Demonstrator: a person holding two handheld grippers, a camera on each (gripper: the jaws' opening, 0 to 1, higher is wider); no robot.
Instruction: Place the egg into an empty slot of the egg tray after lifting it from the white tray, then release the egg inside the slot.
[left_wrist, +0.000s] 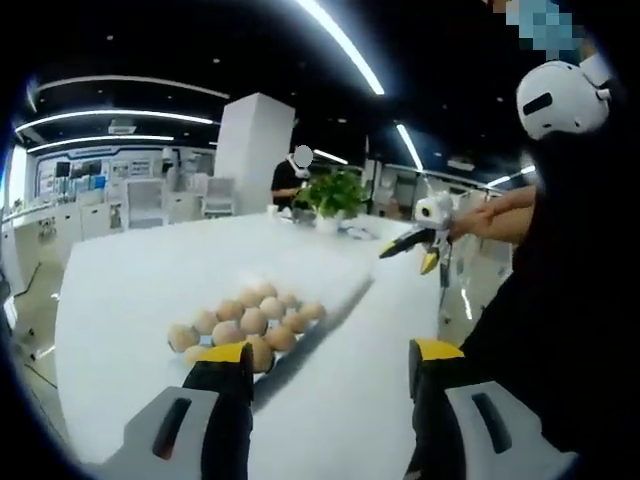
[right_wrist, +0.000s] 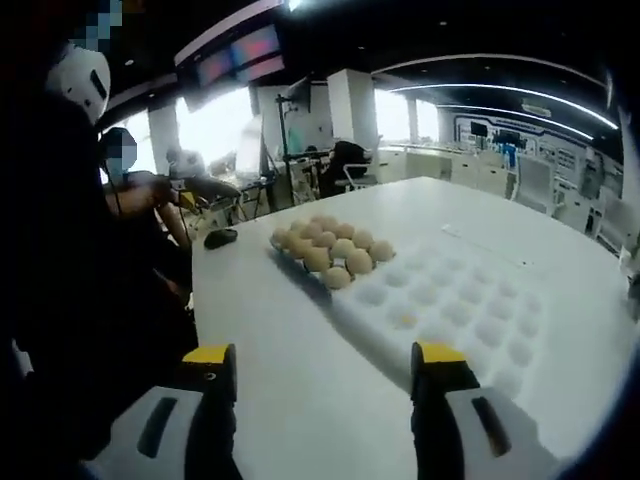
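A potted plant (left_wrist: 333, 197) was seen at the table's (right_wrist: 300, 380) far end. Eggs (right_wrist: 332, 247) lay clustered ahead of both grippers, whose jaws were spread, nothing held.

No legible text, label, brand, number or sign can be read in either view. In the right gripper view, wall-mounted screens (right_wrist: 238, 52) are lit in pink and blue, but their content is too blurred to be read. In the left gripper view, display panels (left_wrist: 85, 172) along the far wall are likewise too small to be read.
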